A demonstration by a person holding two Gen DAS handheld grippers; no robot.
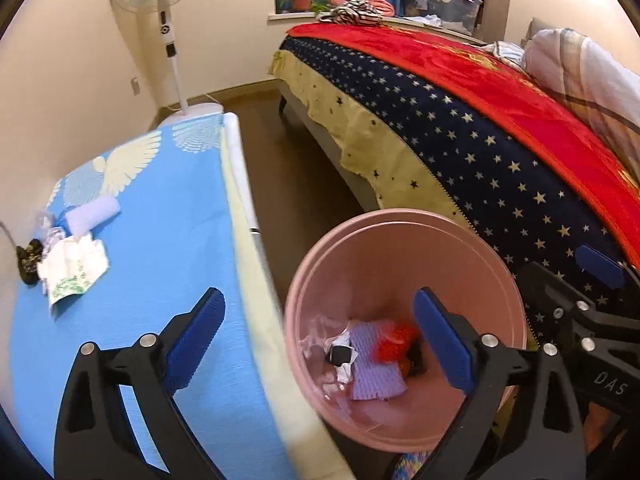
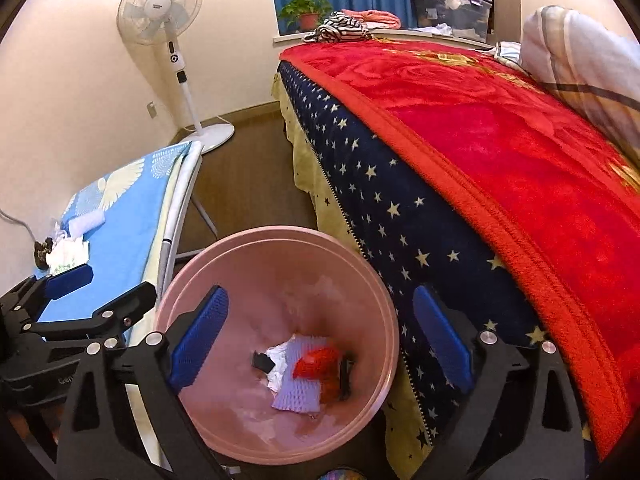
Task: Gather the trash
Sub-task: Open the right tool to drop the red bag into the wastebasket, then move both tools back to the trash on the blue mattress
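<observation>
Left wrist view: left gripper (image 1: 320, 340) jaws spread wide, nothing between pads, one finger over blue table cover (image 1: 160, 240), other over pink bin (image 1: 404, 248). Right gripper (image 2: 320, 336) also spread and empty, hanging above bin mouth. Bin on floor between table and bed (image 2: 480, 152), holding lavender foam sheet (image 2: 300, 392), red scrap (image 2: 316, 362), white paper. Far on table near wall: crumpled tissue (image 1: 72, 268), foam roll (image 1: 93, 216), dark object (image 1: 28, 258). Standing fan (image 2: 160, 8) in corner.
</observation>
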